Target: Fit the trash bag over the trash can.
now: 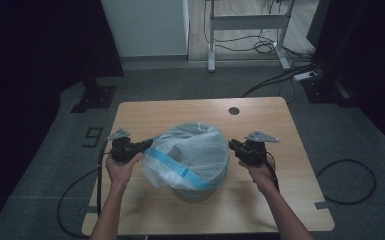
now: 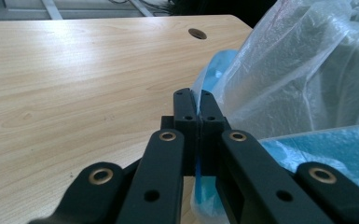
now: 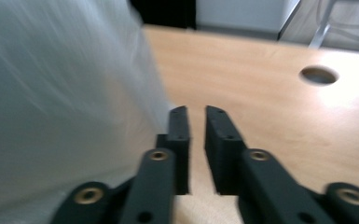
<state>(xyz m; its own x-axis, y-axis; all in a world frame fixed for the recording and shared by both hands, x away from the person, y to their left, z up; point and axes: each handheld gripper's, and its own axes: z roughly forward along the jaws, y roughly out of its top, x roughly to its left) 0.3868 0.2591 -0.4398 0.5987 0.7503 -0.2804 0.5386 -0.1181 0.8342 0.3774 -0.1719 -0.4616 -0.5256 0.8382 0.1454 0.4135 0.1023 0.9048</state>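
Pinching bag edge: left hand-held gripper; right hand-held gripper slightly released; wood table, dim rm.

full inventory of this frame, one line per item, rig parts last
bin: 1, pale grey-green, middle of the table, mostly covered by the bag
bin bag: 1, clear plastic with a blue band, draped over the bin and hanging down its left side
table: 1, light wood, centre of the high view
cable hole: 1, dark round, far right part of the tabletop
desk frame: 1, white, on the floor behind the table
floor cables: several, black, around and behind the table
left gripper: 1, black, jaws shut on the bag's blue edge
right gripper: 1, black, beside the bag's right side, jaws slightly apart, nothing between them
hands: 2, one on each gripper
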